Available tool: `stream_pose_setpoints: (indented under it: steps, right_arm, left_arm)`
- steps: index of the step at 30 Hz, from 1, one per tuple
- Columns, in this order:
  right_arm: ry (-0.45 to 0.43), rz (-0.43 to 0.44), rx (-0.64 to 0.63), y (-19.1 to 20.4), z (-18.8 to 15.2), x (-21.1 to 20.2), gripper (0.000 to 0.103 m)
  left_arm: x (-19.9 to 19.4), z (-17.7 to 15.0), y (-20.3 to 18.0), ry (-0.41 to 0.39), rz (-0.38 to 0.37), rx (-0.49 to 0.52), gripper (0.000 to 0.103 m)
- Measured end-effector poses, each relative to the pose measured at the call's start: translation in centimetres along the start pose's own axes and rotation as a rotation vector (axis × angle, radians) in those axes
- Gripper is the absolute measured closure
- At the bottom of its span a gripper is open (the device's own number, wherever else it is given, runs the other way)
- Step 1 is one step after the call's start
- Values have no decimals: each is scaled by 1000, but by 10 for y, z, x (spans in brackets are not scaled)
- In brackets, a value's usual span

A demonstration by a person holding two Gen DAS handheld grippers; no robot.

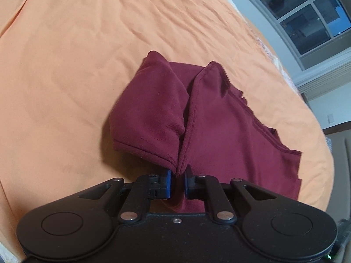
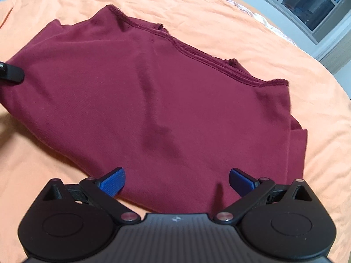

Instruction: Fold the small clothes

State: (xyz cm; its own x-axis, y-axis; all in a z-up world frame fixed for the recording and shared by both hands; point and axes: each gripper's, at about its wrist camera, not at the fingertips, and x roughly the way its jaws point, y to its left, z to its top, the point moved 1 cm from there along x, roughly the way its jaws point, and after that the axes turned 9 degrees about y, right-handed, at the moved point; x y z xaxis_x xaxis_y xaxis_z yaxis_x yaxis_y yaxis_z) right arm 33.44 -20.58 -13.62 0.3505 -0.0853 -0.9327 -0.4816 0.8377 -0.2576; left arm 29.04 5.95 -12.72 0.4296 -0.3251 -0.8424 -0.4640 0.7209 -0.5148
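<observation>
Where the left wrist view starts, right at the bottom, the left tool (image 1: 177, 180) is seen with its blue pads (image 1: 167, 182) pinched together on a fold of the maroon shirt (image 1: 219, 127), so the cloth is clamped between them and pulled up a bit off the surface. Just past the pads, a short sleeve (image 1: 151, 118) with a stitched hem is draped to the left of the pinched ridge, while the rest of the body is spread out to the right, its raw serged edge (image 1: 248, 105) left ragged along the far side. Over in the right wrist view, the right tool (image 2: 176, 182) is held wide apart, nothing gripped, with its blue pads (image 2: 113, 180) hovering right over the near edge of the same shirt (image 2: 166, 83); whether the cloth is actually touched can't be told. The shirt is laid mostly flat there, with a darker patch (image 2: 162, 135) showing near the middle, and a black bit of the other tool (image 2: 11, 73) is visible at the shirt's left edge. Everything is carried by an orange bedsheet (image 1: 76, 65), pretty wrinkled, which is spread all around the garment. Further back, a pale patterned cover (image 2: 269, 27) peeks out past the sheet's edge, and a dark window (image 1: 307, 15) with a grey frame is seen in the far right corner.
</observation>
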Motion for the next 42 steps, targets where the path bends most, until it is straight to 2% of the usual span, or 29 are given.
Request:
stream_pose_setpoints:
  steps: [6, 7, 8, 9, 10, 11, 13, 16, 18, 19, 20, 21, 22, 26, 32, 37, 42]
  right_arm:
    - [-35, 41, 45, -22, -28, -18, 0]
    - [-44, 50, 41, -26, -34, -22, 0]
    - [-53, 57, 34, -29, -39, -26, 0]
    - [-62, 64, 23, -33, -45, -29, 0]
    - [-70, 67, 15, -37, -50, -33, 0]
    - [-79, 70, 9, -42, -55, -36, 0]
    - [-94, 74, -3, -49, -62, -41, 0]
    - [-98, 75, -8, -60, -69, -45, 0]
    - [-102, 77, -8, -68, -73, -45, 0]
    - [-103, 76, -8, -71, -74, -46, 0]
    - [-105, 75, -7, -74, -76, -46, 0]
    - [-107, 76, -5, -77, -77, -46, 0]
    - [-109, 78, -3, -80, -78, -46, 0]
    - [-122, 94, 9, -91, -83, -46, 0]
    - [-147, 103, 47, -108, -90, -45, 0]
    - [-161, 100, 130, -139, -101, -42, 0]
    - [-149, 72, 222, -177, -127, -37, 0]
  left_arm:
    - [13, -6, 1, -12, 72, -19, 90]
    - [17, -7, 1, -6, 81, -17, 85]
    - [19, -7, 3, -3, 87, -24, 74]
    - [21, -7, 7, -13, 90, -40, 67]
    - [23, -8, 12, -27, 76, -56, 54]
    - [25, -8, 17, -41, 62, -76, 47]
    - [29, -6, 25, -59, 44, -122, 41]
    - [33, -1, 31, -87, 11, -168, 37]
    - [37, 2, 32, -95, -1, -174, 38]
    - [40, 4, 31, -98, -3, -175, 51]
    - [41, 5, 29, -98, -15, -170, 81]
    - [42, 7, 25, -97, -42, -163, 86]
    - [39, 6, 18, -123, -27, -154, 86]
    - [23, -5, -31, -237, 94, 29, 88]
    - [1, -15, -117, -306, 148, 315, 89]
    - [-2, -36, -207, -301, 149, 633, 89]
    - [25, -82, -278, -211, 117, 875, 88]
